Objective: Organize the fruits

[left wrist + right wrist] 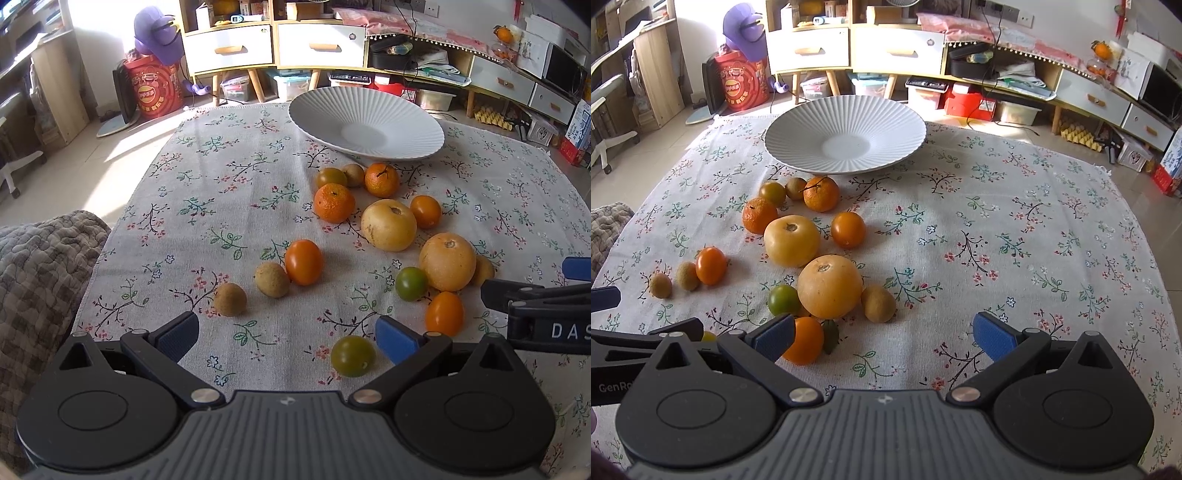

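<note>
Several loose fruits lie on the floral tablecloth (229, 206): two mandarins (334, 202), two large yellow fruits (388, 224), orange tomatoes (303, 262), green tomatoes (352, 355) and brown longans (230, 299). A white ribbed plate (399, 110) stands empty behind them; it also shows in the right wrist view (886, 122). My left gripper (288, 338) is open and empty, low over the cloth, with a green tomato just inside its right finger. My right gripper (884, 338) is open and empty, its left finger beside an orange tomato (805, 345).
A quilted grey cushion (33, 266) lies at the table's left edge. Behind the table are white-drawer cabinets (273, 46), a red snack box (153, 88), storage bins and clutter on the floor. The right part of the cloth (1052, 240) holds no fruit.
</note>
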Demonstrator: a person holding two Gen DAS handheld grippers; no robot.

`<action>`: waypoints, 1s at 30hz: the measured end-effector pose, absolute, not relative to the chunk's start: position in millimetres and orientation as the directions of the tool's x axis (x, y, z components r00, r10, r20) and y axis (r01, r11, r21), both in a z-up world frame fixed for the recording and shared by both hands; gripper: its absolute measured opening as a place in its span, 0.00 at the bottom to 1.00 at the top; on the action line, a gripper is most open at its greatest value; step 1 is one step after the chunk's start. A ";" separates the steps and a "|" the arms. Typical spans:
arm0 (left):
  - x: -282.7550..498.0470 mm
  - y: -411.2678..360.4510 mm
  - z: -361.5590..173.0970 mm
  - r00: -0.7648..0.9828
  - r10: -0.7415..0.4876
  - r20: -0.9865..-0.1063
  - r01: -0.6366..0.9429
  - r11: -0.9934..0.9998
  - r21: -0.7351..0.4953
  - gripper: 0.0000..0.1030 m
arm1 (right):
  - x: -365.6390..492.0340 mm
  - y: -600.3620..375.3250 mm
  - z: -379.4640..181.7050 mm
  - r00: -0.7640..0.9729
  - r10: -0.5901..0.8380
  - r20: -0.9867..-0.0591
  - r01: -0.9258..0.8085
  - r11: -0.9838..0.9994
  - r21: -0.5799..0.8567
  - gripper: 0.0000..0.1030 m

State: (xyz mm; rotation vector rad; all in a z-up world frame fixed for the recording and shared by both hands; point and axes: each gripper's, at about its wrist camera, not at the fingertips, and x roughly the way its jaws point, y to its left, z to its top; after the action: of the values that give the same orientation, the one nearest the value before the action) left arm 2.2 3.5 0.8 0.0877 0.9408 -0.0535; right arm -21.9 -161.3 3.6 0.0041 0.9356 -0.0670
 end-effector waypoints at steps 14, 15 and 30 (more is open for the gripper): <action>4.8 5.4 -0.8 0.591 0.003 -0.807 0.078 0.995 0.061 0.90 | -21.8 -159.9 2.7 0.586 -0.051 -0.809 0.050 0.998 -0.027 1.00; 5.0 5.7 -1.2 0.593 0.008 -0.805 0.076 0.995 0.065 0.91 | -21.7 -159.9 2.5 0.586 -0.052 -0.809 0.050 0.998 -0.027 1.00; 16.4 14.6 -2.3 0.665 0.027 -0.746 0.081 0.991 0.108 0.91 | -15.6 -157.6 0.4 0.558 0.072 -0.827 -0.063 0.997 0.044 1.00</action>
State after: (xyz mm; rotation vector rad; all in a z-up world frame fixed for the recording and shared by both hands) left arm 16.4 14.6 -2.3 0.1360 0.8434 -0.0309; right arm -15.6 -157.6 0.4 0.0091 0.9756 0.0796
